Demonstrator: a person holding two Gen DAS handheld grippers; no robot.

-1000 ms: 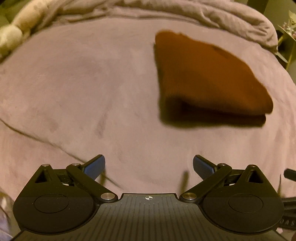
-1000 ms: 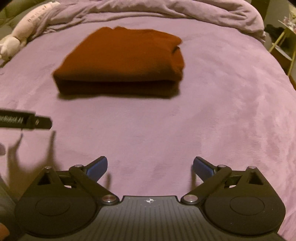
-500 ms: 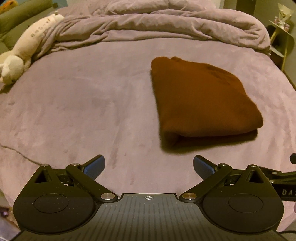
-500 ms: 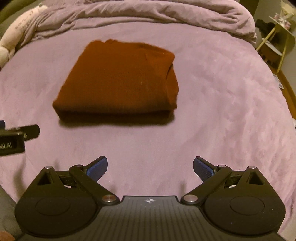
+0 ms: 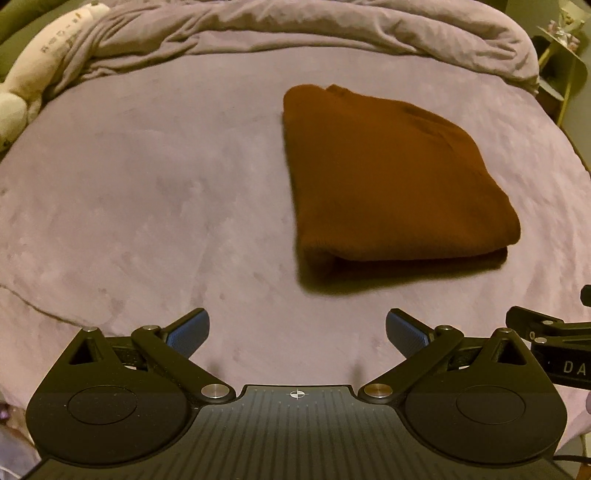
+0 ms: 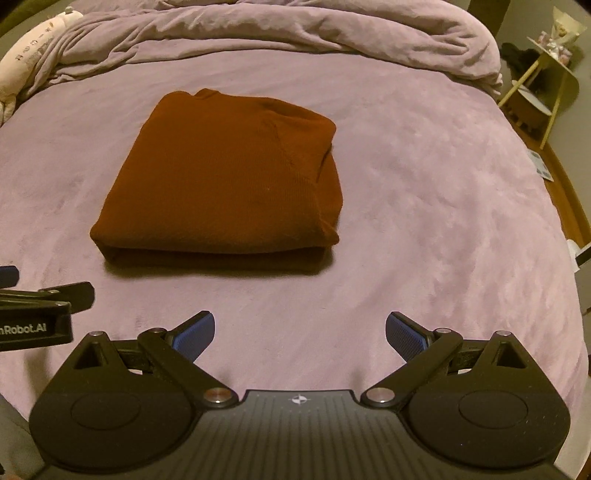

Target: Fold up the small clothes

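A mauve fleece blanket covered the whole bed, with a rumpled duvet bunched along the far edge. A cream plush toy (some lettering on it, unreadable) lay far left, and a yellow side table stood far right.

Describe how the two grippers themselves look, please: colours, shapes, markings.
Both the left gripper and the right gripper have matte black bodies with round discs, silver pivot pins and a ribbed plate bearing a crosshair mark. Their fingertips carry blue textured pads.
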